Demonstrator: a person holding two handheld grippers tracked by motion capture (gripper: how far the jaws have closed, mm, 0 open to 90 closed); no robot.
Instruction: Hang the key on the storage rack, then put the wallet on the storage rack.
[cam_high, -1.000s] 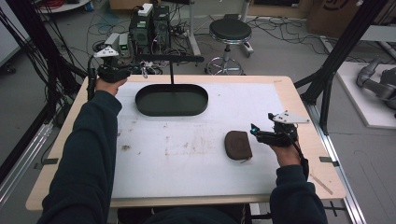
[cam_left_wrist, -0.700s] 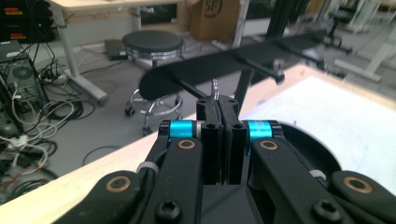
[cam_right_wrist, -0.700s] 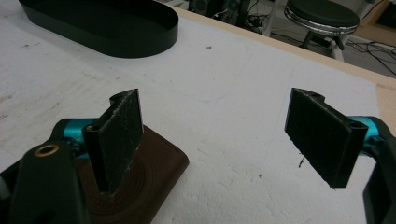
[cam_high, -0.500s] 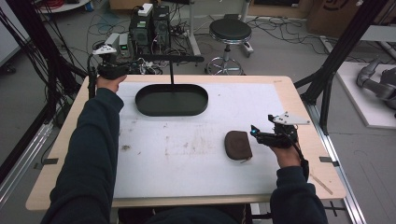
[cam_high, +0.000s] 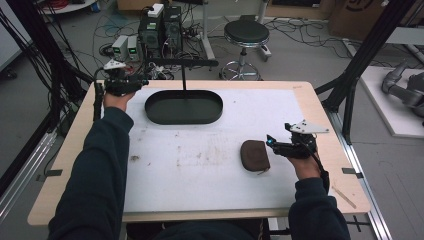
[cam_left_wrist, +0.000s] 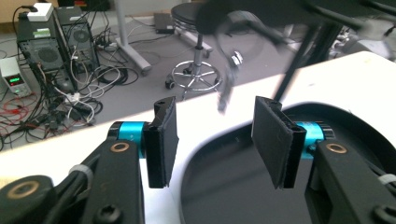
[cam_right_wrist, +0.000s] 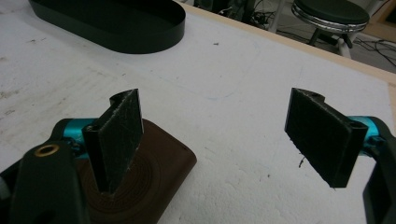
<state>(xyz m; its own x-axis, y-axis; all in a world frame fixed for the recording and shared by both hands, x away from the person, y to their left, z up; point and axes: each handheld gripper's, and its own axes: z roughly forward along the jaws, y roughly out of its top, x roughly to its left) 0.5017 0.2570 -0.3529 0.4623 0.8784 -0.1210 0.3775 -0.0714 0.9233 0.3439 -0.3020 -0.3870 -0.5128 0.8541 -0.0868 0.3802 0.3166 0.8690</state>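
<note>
The counter (cam_high: 320, 107) is a wooden top, most of it covered by a white, scuffed sheet (cam_high: 200, 165) marked with brownish stains. Beyond its far edge, on the floor, stand computer towers (cam_high: 160, 27) among tangled cables, and a round black stool (cam_high: 246, 32) on a chrome base.

On the far part of the sheet lies a black oval tray (cam_high: 184, 117) with a low wall; a thin black post (cam_high: 183, 75) rises behind it and carries a horizontal bar.

The person's dark sleeves come in from the near edge. The left arm (cam_high: 95, 175) reaches to the far left corner of the counter, where the hand holds the left claw (cam_high: 142, 81) just beside the tray's left end. In the left gripper view this claw (cam_left_wrist: 215, 140) is released, its two black pads well apart, one over the white sheet and one over the tray's rim (cam_left_wrist: 205, 144), with nothing between them.

A brown pouch (cam_high: 255, 155), rounded and flat, lies on the sheet at the near right, well apart from the tray. The right claw (cam_high: 270, 141) sits just beside the pouch's right edge, pointing toward it. In the right gripper view this claw (cam_right_wrist: 224, 144) is spread wide and holds nothing; its left pad stands in front of the pouch (cam_right_wrist: 159, 168), whose top shows concentric ridges, while the right pad hangs over bare sheet. Whether the left pad touches the pouch cannot be told.
</note>
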